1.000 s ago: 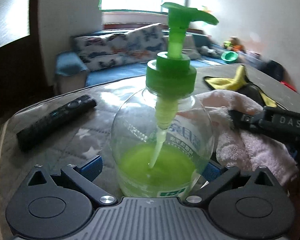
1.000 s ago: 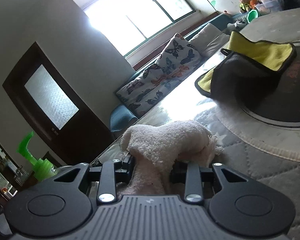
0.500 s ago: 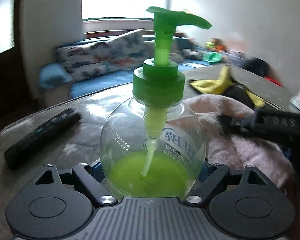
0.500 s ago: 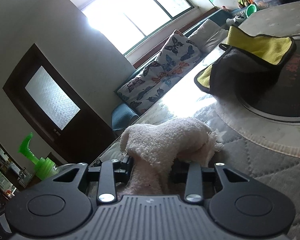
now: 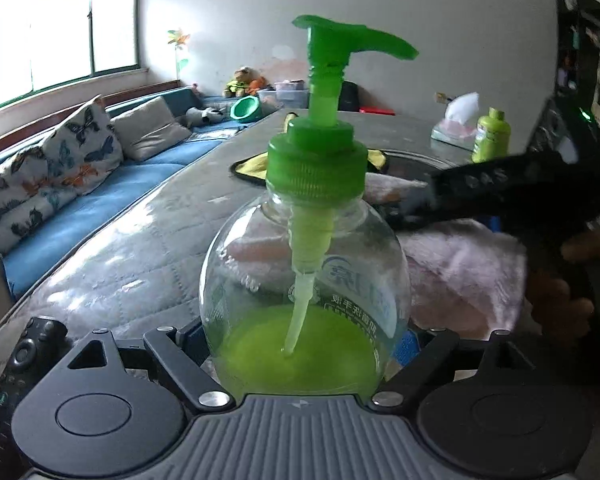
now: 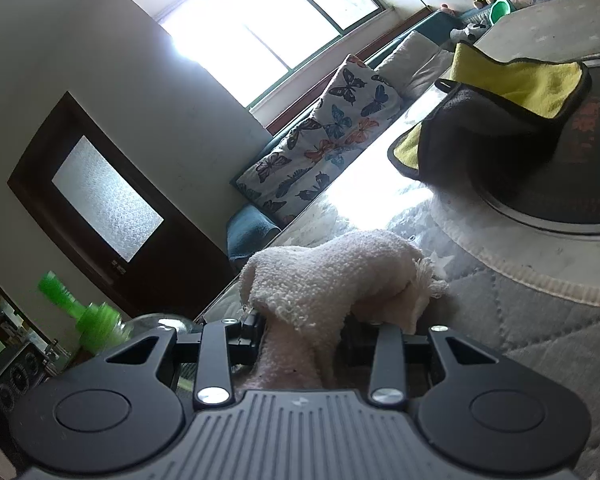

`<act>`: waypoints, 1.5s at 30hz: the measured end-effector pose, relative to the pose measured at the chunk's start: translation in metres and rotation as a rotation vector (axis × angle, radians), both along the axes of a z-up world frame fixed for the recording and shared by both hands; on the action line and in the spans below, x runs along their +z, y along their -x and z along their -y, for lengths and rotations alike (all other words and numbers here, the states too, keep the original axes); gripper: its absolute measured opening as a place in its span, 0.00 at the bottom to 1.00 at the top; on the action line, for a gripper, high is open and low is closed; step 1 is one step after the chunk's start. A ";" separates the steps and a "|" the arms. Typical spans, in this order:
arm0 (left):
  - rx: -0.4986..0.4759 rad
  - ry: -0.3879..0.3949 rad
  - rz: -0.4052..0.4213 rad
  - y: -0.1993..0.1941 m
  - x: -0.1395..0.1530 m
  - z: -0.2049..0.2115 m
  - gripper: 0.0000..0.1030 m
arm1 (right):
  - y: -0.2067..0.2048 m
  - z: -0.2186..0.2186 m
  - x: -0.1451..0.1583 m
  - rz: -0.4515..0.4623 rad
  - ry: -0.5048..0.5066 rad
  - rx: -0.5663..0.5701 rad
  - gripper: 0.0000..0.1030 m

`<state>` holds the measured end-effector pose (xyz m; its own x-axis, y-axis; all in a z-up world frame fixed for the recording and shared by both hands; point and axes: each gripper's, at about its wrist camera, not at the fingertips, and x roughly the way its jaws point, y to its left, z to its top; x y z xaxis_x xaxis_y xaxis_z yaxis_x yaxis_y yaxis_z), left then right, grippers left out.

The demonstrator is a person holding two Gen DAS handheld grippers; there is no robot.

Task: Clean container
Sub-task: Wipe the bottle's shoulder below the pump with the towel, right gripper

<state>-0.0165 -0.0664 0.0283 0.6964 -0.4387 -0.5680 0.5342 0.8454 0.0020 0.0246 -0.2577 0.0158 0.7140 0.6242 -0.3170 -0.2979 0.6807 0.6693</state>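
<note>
Soap bottle clamped in my left tool, pink towel pinched in my right.

Remote point(image 5: 18, 364) at far left on the quilted table point(image 5: 140, 248). My left gripper point(image 5: 306, 340) is clenched on the clear soap bottle point(image 5: 306, 276), upright, green pump on top, green liquid low inside. Right of it, my right gripper point(image 6: 300, 332) grips the pink towel point(image 6: 332, 280), which lies just beside the bottle. Yellow-grey cloth point(image 6: 496, 120) further off.
</note>
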 end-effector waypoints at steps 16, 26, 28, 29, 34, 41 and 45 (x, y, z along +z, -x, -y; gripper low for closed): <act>0.019 0.029 0.064 0.009 0.000 -0.001 0.85 | 0.017 -0.009 0.013 0.206 -0.182 0.178 0.29; 0.017 0.014 0.069 0.001 -0.004 0.012 0.85 | -0.004 -0.003 -0.004 0.053 -0.132 0.105 0.29; 0.017 0.010 0.071 0.001 -0.005 0.013 0.85 | -0.008 -0.004 -0.008 0.006 -0.103 0.089 0.29; 0.018 0.007 0.072 0.002 -0.006 0.014 0.85 | -0.010 -0.005 -0.010 -0.008 -0.091 0.084 0.29; 0.024 -0.018 0.078 0.002 -0.008 0.018 0.85 | -0.007 -0.010 -0.010 -0.011 -0.014 0.070 0.29; 0.030 -0.051 0.073 0.005 -0.011 0.023 0.86 | 0.007 0.001 -0.003 0.098 -0.180 0.099 0.29; 0.038 -0.056 0.068 0.004 -0.012 0.024 0.86 | 0.017 0.003 0.007 0.219 -0.267 0.150 0.29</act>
<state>-0.0200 -0.0909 0.0160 0.7493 -0.3803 -0.5422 0.4991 0.8623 0.0849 0.0078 -0.2604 0.0227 0.6411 0.7671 0.0212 -0.5367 0.4285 0.7268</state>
